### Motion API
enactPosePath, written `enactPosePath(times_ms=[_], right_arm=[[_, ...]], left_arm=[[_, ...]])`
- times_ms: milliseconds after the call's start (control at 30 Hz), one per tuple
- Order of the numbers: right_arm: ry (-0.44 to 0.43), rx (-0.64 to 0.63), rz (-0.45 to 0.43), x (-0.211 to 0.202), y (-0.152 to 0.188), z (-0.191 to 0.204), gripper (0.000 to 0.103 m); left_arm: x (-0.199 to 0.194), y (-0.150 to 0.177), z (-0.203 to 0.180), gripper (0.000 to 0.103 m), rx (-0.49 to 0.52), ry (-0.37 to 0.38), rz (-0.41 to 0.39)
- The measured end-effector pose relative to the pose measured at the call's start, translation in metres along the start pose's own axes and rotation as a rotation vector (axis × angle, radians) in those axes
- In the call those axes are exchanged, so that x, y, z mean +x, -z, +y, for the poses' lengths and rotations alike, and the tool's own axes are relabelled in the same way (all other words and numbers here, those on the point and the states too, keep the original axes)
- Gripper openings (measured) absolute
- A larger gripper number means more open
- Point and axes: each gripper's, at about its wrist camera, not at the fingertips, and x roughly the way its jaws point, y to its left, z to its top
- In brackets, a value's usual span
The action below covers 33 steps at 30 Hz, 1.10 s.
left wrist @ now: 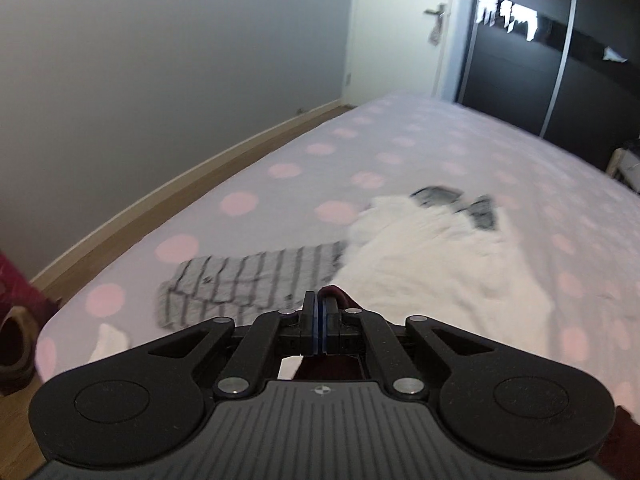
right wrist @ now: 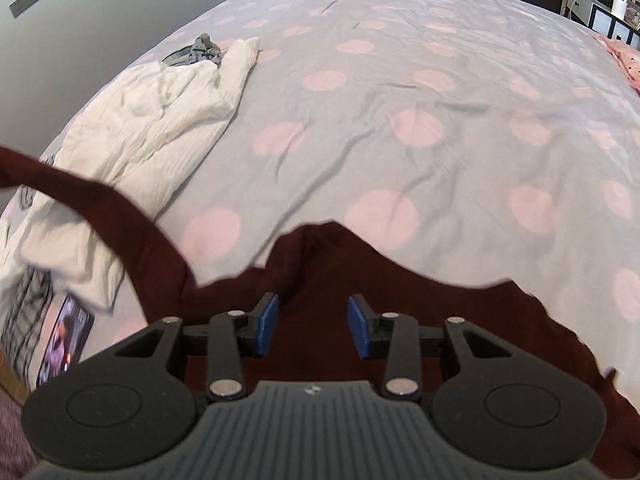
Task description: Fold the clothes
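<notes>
Gripping a maroon garment (right wrist: 360, 264) by one edge, the left claw (left wrist: 319, 300) is clenched on a fold. The right claw (right wrist: 312, 320) hangs released, the cloth spread directly beneath and ahead of it, probably untouched. Its edge runs leftward, so the right claw is nearer the free side.

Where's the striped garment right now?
In the left wrist view, the striped garment lies on the bedspread just left of the white garment, beyond the left gripper.
</notes>
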Motion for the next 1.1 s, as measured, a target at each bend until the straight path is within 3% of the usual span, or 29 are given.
enactPosePath(times_ms=[200,433,533,633,667,700,800,900,1100], right_arm=[[0.008,0.014,-0.002,0.039,-0.014,0.006,0.041],[-0.088,0.211,-0.002,0.057,-0.030,-0.013,0.041],[-0.096,0.235,0.030,0.072,-0.032,-0.009,0.038],[-0.102,0.250,0.073,0.091,-0.031,-0.004,0.026],[-0.109,0.261,0.078,0.096,-0.030,-0.004,0.012],[-0.117,0.281,0.068,0.099,-0.030,-0.006,0.006],[-0.110,0.425,-0.026,0.097,-0.028,-0.025,0.006],[-0.117,0.578,-0.081,0.096,-0.024,-0.047,0.006],[-0.141,0.583,-0.078,0.099,-0.024,-0.045,0.010]], left_arm=[[0.021,0.008,0.017,0.000,0.055,-0.087,0.045],[0.021,-0.001,0.013,0.000,0.019,-0.055,0.013],[0.015,-0.003,0.006,0.000,0.031,-0.048,-0.011],[0.008,-0.007,0.006,0.000,0.013,-0.040,-0.034],[0.004,-0.008,0.008,0.000,0.000,-0.043,-0.047],[0.001,-0.009,0.009,0.000,-0.013,-0.047,-0.060],[-0.007,-0.011,0.017,0.000,-0.049,-0.097,-0.105],[0.002,-0.007,0.022,0.000,-0.044,-0.143,-0.067],[0.020,0.000,0.027,0.000,0.003,-0.185,-0.009]])
